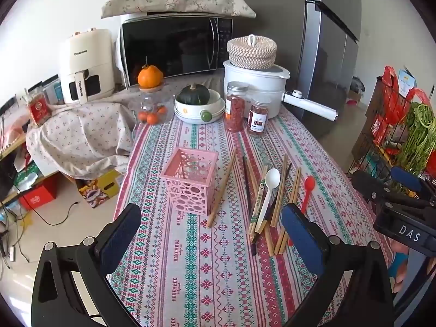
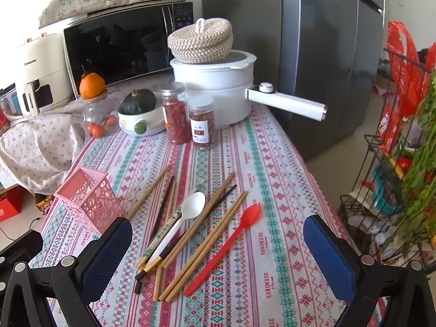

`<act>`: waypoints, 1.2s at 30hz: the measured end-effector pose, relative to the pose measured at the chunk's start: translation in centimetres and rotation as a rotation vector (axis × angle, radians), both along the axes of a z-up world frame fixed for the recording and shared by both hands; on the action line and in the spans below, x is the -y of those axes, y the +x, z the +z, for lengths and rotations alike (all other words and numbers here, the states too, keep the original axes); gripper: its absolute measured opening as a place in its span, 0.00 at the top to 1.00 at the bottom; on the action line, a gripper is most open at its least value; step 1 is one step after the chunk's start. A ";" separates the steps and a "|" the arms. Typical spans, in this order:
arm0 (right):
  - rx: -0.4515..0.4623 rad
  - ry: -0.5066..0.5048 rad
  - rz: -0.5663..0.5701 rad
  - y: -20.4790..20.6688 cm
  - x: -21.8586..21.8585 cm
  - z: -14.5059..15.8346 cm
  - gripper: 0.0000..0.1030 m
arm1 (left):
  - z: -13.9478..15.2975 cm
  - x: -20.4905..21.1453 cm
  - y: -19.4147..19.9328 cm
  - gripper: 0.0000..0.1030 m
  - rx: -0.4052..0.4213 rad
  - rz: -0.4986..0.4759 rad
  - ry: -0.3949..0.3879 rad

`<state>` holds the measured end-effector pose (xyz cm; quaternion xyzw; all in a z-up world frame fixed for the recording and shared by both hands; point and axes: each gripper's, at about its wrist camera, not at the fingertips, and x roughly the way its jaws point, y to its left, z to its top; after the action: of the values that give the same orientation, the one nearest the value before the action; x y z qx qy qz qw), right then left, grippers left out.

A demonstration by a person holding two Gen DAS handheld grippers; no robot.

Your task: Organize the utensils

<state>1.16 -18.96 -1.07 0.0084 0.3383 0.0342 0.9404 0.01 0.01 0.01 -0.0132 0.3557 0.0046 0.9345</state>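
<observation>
A pink perforated holder (image 1: pixel 190 182) (image 2: pixel 90 201) stands empty on the patterned tablecloth. To its right lie several wooden and dark chopsticks (image 1: pixel 283 190) (image 2: pixel 207 231), a white spoon (image 1: pixel 268 190) (image 2: pixel 182 215) and a red spoon (image 1: pixel 307 190) (image 2: pixel 231 242). One chopstick (image 1: pixel 222 188) lies alone beside the holder. My left gripper (image 1: pixel 215 234) hovers open, near side of the holder, nothing between its fingers. My right gripper (image 2: pixel 218 248) is open above the near ends of the utensils; its body also shows in the left wrist view (image 1: pixel 400 207).
At the table's far end stand two spice jars (image 2: pixel 188 114), a white pot (image 2: pixel 218 87) with a long handle and woven lid, a bowl with a squash (image 2: pixel 139 109), a jar with oranges (image 2: pixel 95 103). Microwave (image 1: pixel 174 46), air fryer and fridge (image 2: pixel 327 54) behind; wire rack (image 2: pixel 395 190) right.
</observation>
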 end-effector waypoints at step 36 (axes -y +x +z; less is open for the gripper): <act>0.037 0.000 -0.005 -0.5 -0.4 0.6 0.00 | 1.4 -0.1 -0.7 0.00 0.066 0.017 0.047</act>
<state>0.68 -18.57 -0.47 0.0087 0.3208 0.0318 0.9466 -0.71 0.13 1.38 0.0053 0.3241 0.0206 0.9458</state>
